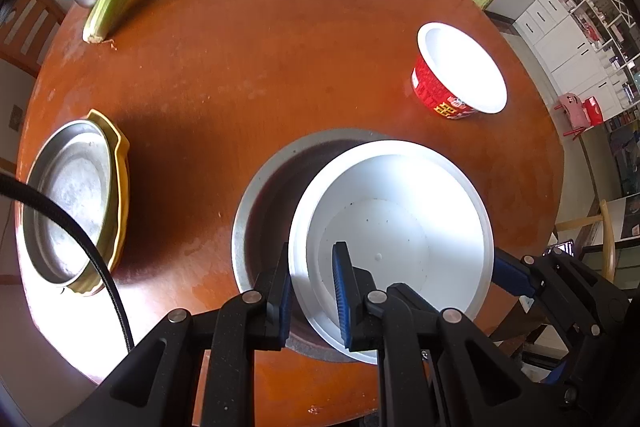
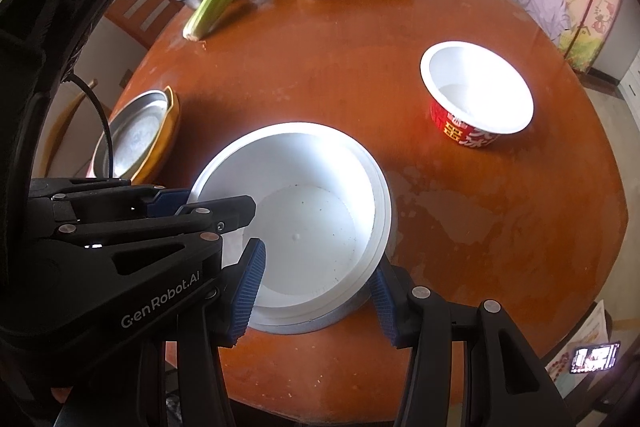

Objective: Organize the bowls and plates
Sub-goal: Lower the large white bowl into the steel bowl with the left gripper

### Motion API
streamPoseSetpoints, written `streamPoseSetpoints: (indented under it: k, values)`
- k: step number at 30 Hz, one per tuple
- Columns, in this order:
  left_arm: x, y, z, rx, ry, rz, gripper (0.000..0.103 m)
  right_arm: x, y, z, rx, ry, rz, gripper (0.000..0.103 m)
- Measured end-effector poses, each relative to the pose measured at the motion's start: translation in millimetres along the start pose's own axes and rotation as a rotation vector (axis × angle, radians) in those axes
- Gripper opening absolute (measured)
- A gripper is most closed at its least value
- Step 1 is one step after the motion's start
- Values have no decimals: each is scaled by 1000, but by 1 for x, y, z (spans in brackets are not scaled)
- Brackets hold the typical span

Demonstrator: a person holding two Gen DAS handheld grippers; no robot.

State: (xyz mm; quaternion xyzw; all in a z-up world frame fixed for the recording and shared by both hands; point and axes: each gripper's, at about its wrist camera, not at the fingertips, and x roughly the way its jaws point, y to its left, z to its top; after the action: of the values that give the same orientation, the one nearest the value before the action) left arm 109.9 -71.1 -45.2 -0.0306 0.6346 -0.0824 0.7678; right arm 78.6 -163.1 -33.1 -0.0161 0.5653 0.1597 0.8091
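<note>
Left gripper (image 1: 314,301): jaws pinching near rim of white bowl (image 1: 400,219), one pad inside, one outside. Right gripper (image 2: 316,297): jaws spread, straddling the bowl's near edge, contact not discernible. White bowl seated in steel basin (image 1: 264,187) on round wooden table (image 1: 260,67). Steel plate (image 1: 68,199) stacked on yellow dish (image 1: 120,163), well apart at left. Red cup bowl (image 1: 456,75) standing apart at right.

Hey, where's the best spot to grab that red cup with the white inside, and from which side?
Take the red cup by its wide white rim, one finger inside and one outside the wall. It stands upright and open-topped, alone on the table, so come from above on the near side. The right gripper is nearer.
</note>
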Motion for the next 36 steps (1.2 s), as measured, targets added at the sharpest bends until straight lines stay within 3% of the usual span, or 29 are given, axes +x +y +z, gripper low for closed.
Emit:
streamPoseSetpoints:
  k: [20,36]
  values:
    - [17,13,8,-12,18,22,17,22,9,8,-55,23,-17,54]
    - [-1,18,3,-4,-12,1,18,26,15,8,-73,34,-52,54]
